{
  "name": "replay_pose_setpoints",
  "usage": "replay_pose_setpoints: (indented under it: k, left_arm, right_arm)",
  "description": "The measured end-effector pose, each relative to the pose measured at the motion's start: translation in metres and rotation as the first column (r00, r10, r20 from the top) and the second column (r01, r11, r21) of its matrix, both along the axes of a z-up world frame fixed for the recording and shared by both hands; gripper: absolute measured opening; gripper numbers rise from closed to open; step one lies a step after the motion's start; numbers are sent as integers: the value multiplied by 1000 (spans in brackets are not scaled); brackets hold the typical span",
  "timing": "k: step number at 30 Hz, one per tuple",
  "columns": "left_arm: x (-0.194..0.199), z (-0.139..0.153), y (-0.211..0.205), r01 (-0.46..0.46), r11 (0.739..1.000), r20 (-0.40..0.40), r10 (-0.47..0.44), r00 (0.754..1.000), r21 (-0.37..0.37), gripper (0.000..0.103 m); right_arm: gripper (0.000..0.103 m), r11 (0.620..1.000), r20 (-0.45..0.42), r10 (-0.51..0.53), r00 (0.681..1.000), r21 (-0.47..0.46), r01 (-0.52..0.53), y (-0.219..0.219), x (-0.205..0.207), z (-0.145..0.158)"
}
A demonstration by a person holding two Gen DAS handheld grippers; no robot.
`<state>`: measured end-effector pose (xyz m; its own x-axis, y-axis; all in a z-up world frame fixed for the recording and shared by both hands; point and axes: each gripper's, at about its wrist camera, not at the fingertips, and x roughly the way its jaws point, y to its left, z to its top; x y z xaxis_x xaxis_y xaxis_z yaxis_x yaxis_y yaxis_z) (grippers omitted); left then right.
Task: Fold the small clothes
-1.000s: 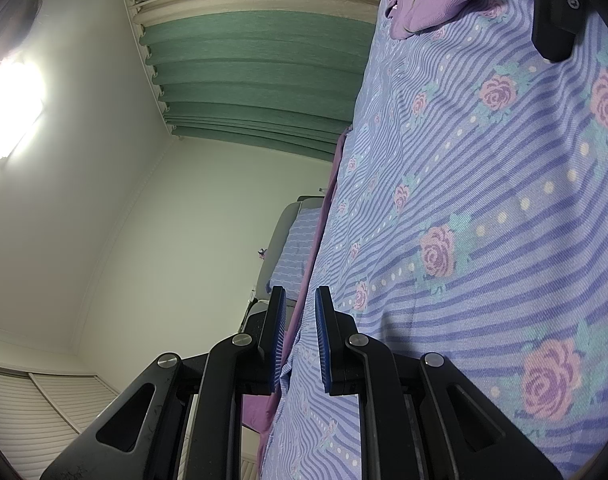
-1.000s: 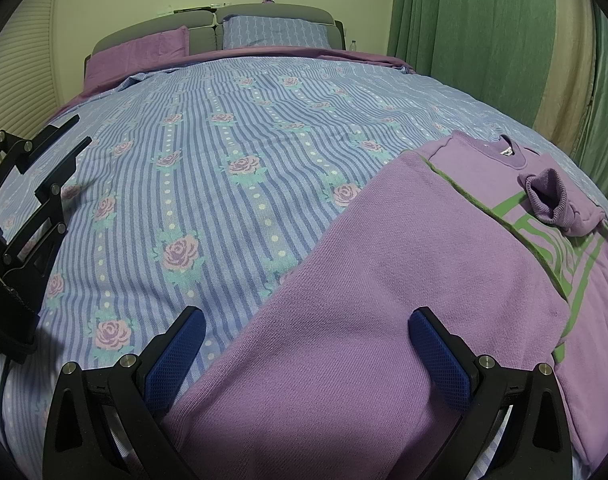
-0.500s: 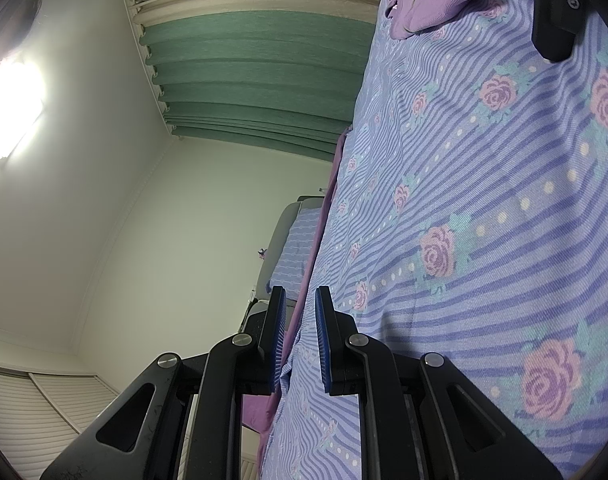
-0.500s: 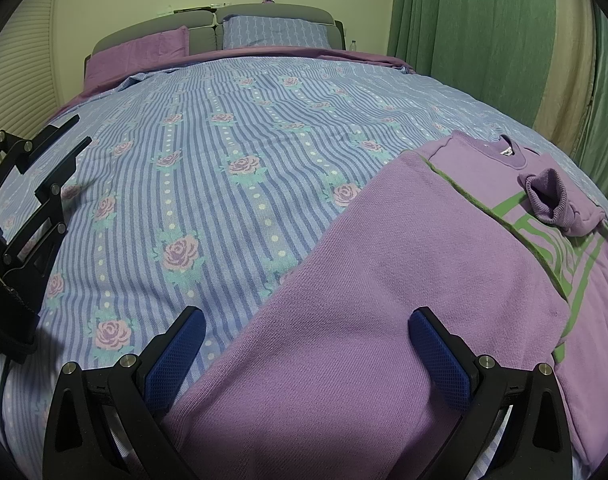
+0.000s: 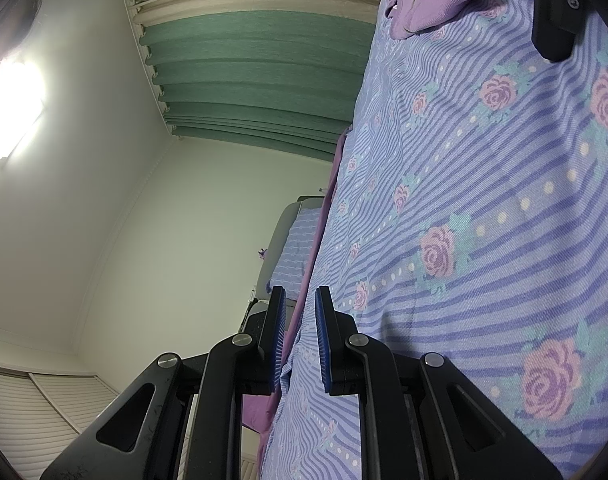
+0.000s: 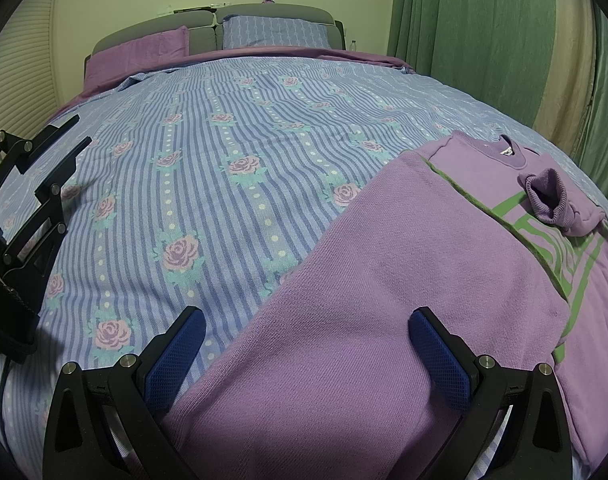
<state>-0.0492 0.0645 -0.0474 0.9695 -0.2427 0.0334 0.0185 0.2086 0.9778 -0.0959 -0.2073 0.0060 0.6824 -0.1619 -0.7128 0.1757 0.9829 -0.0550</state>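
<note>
**Sweater half-folded on bed, both grippers empty**

Bed point(image 6: 231, 128): blue striped cover with rose print fills most of the right wrist view. Two pillows at the headboard, purple one point(image 6: 139, 50) on the left, striped one point(image 6: 273, 32) on the right. Green curtains point(image 6: 456, 32) along the right side.

Purple sweater point(image 6: 384, 280): lies on the near right part of the bed, collar point(image 6: 504, 152) pointing away from the camera. One side is folded over the front, partly covering the green graphic point(image 6: 576, 248). A sleeve cuff point(image 6: 548, 196) rests on the chest just below the collar.

Right gripper point(image 6: 304, 356): fingers wide apart, low over the near hem area of the sweater, nothing clamped. Whether the pads touch the fabric I cannot tell.

Left gripper point(image 5: 296, 340): rolled sideways, lying low on the bed cover well left of the sweater. Fingers nearly together with a narrow gap between them, holding nothing. Also visible at the left edge of the right wrist view point(image 6: 27, 184).
</note>
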Motion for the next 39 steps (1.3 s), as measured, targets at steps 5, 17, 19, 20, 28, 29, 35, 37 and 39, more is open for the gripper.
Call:
replay_pose_setpoints:
  k: [5,17,19,20,28,29,35,37,39]
  left_arm:
    - [0,0,0,0,1000,0,0,1000,0,16]
    - [0,0,0,0,1000,0,0,1000,0,16]
    - [-2,-1,0,0,1000,0,0,1000,0,16]
    - [0,-1,0,0,1000,0,0,1000,1,16]
    - [0,-1,0,0,1000,0,0,1000,0,16]
    - [0,-1,0,0,1000,0,0,1000,0,16]
    - [3,6,1,2,1000,31,-2,1000,-22,16]
    - [7,6,0,8,1000,59,-6,998,-27,16]
    - [8,6,1,3,1000,71,-1,997,-26,16]
  right_arm:
    - [103,1000,0,0,1000,0,0,0,0,0]
    - [103,1000,0,0,1000,0,0,0,0,0]
    - [103,1000,0,0,1000,0,0,0,0,0]
    - [103,1000,0,0,1000,0,0,0,0,0]
    - [103,1000,0,0,1000,0,0,0,0,0]
    - [103,1000,0,0,1000,0,0,0,0,0]
    - [103,1000,-1,0,1000,-1,0,1,-1,0]
    - [103,1000,0,0,1000,1,0,1,-1,0]
    - [103,1000,-1,0,1000,-1,0,1,-1,1]
